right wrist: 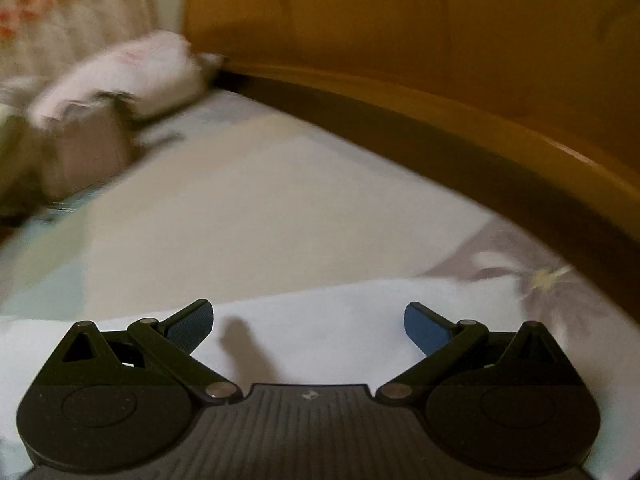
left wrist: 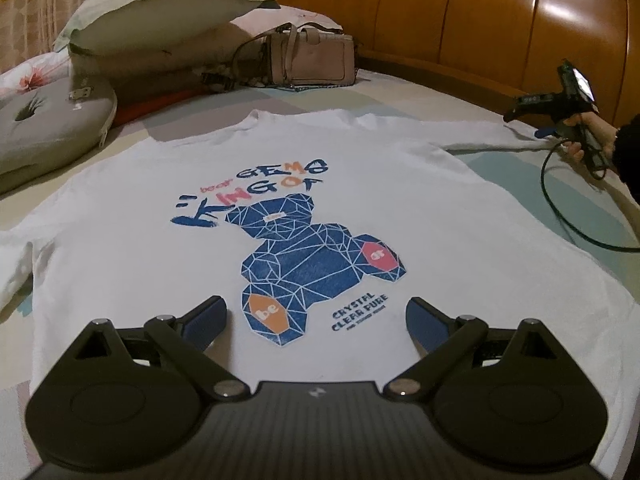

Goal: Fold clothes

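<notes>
Jaws spread empty on both grippers, left gripper over hem, right gripper over sleeve of white T-shirt flat on bed; pinch edges cleanly, lift evenly.

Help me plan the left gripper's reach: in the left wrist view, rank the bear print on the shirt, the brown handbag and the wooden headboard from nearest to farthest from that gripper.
From the left gripper:
1. Bear print, on the white T-shirt, right ahead of the fingers.
2. Brown handbag, on the bed beyond the collar.
3. Wooden headboard, behind the handbag, upper right.
</notes>
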The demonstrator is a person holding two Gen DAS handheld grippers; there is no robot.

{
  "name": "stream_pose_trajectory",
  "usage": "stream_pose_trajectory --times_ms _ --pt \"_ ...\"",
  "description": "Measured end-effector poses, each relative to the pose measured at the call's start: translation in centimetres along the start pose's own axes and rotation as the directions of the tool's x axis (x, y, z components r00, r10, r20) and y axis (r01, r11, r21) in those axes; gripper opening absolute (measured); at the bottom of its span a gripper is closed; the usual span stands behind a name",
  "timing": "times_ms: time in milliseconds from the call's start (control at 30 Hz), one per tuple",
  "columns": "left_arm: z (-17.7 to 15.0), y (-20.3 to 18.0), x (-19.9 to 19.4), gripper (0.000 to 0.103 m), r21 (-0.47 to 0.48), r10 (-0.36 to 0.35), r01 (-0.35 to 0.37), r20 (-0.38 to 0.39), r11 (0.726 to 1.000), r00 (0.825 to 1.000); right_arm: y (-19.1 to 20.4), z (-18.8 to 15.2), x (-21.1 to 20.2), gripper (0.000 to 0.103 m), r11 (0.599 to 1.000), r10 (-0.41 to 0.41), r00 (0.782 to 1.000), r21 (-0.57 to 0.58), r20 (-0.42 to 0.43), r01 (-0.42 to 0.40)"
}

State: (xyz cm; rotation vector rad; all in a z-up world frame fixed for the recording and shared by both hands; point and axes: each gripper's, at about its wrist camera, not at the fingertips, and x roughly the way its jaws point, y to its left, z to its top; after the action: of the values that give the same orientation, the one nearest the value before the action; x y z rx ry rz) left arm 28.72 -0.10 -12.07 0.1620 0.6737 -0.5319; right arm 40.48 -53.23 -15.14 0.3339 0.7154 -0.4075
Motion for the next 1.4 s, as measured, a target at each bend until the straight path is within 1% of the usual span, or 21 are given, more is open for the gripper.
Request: stream_pose_trajectory --times_ms 67,133,200,267,367,467,533,633,667,733,800,833,900,933,1033,1100,1167,1200,1267,1300,1400 --pt "0.0 0.0 -0.1 0.096 0.002 0.000 0.000 0.001 1.000 1.000 -0.3 0.5 0.3 0.103 0.999 -0.031 0.999 0.028 -0.013 0.031" --pt "0.0 -0.1 -0.1 0.096 0.004 0.000 0.000 0.003 1.000 1.000 0.1 0.8 -1.0 0.103 0.998 -0.029 0.999 0.056 -0.013 0.030" --pt "0.0 -0.1 -0.2 0.096 0.006 0.000 0.000 0.004 1.000 1.000 1.5 0.2 -3.0 0.103 1.000 0.006 1.000 0.016 -0.018 -0.006" --pt "0.0 -0.3 -0.3 0.096 0.014 -0.002 0.001 0.006 1.000 1.000 3.3 -0.9 -4.3 0.103 0.998 0.029 0.999 -0.060 -0.024 -0.030" --pt "0.1 -0.6 -0.5 0.096 0.026 -0.005 0.004 0.011 1.000 1.000 5.3 -3.2 -4.9 0.103 0.985 0.003 0.998 -0.170 -0.055 -0.013" --pt "0.2 -0.8 -0.7 0.096 0.035 -0.004 0.003 0.014 0.999 1.000 5.1 -4.9 -4.8 0.103 0.984 -0.026 0.997 -0.179 -0.066 0.014" --pt "0.4 -0.7 -0.9 0.096 0.033 0.003 -0.003 0.019 0.999 1.000 5.8 -4.9 -5.8 0.103 0.982 -0.085 0.993 -0.175 -0.079 0.070" --pt "0.8 -0.2 -1.6 0.096 0.011 0.006 -0.006 0.036 1.000 0.999 8.7 -5.5 -9.9 0.103 0.975 0.041 0.997 -0.215 -0.066 -0.055" --pt "0.9 0.1 -1.7 0.096 0.002 0.010 -0.010 0.036 1.000 0.999 10.1 -5.8 -11.6 0.103 0.960 0.114 0.992 -0.252 -0.061 -0.125" --pt "1.0 0.6 -1.9 0.096 -0.017 0.018 -0.018 0.034 1.000 0.999 13.7 -6.7 -14.4 0.103 0.898 0.257 0.964 -0.350 -0.075 -0.266" --pt "1.1 1.1 -2.1 0.096 -0.033 0.029 -0.028 0.032 0.999 0.999 17.1 -8.0 -16.8 0.103 0.813 0.374 0.921 -0.440 -0.109 -0.382" --pt "1.2 1.4 -2.1 0.096 -0.039 0.039 -0.038 0.029 0.999 0.999 19.3 -9.0 -17.8 0.103 0.754 0.427 0.894 -0.492 -0.136 -0.435" --pt "1.2 2.0 -2.1 0.096 -0.059 0.062 -0.061 0.026 0.996 0.998 23.0 -10.9 -18.8 0.103 0.653 0.486 0.852 -0.568 -0.193 -0.501" --pt "1.2 2.4 -2.1 0.096 -0.072 0.075 -0.073 0.027 0.995 0.997 24.6 -11.8 -19.2 0.103 0.618 0.504 0.839 -0.593 -0.206 -0.517" --pt "1.1 3.4 -2.0 0.096 -0.097 0.101 -0.099 0.018 0.990 0.995 28.2 -14.6 -18.8 0.103 0.565 0.538 0.803 -0.599 -0.254 -0.568" --pt "1.1 3.6 -2.0 0.096 -0.094 0.111 -0.109 0.015 0.990 0.994 29.4 -16.1 -17.8 0.103 0.580 0.540 0.790 -0.552 -0.290 -0.599" --pt "1.1 3.8 -2.1 0.096 -0.091 0.121 -0.120 0.012 0.989 0.993 29.2 -17.3 -17.0 0.103 0.624 0.510 0.802 -0.508 -0.312 -0.594" --pt "1.2 3.8 -2.1 0.096 -0.090 0.125 -0.123 0.010 0.988 0.992 28.8 -17.9 -16.5 0.103 0.654 0.472 0.818 -0.492 -0.329 -0.575" --pt "1.2 4.0 -2.1 0.096 -0.087 0.125 -0.125 0.000 0.988 0.992 27.5 -18.8 -16.5 0.103 0.687 0.412 0.846 -0.494 -0.339 -0.533" --pt "1.2 4.1 -2.1 0.096 -0.087 0.127 -0.127 -0.003 0.988 0.992 26.7 -19.2 -17.0 0.103 0.690 0.393 0.859 -0.512 -0.328 -0.512" --pt "1.2 4.5 -2.2 0.096 -0.101 0.136 -0.137 -0.017 0.985 0.991 25.2 -20.0 -19.0 0.103 0.695 0.307 0.877 -0.542 -0.371 -0.472"
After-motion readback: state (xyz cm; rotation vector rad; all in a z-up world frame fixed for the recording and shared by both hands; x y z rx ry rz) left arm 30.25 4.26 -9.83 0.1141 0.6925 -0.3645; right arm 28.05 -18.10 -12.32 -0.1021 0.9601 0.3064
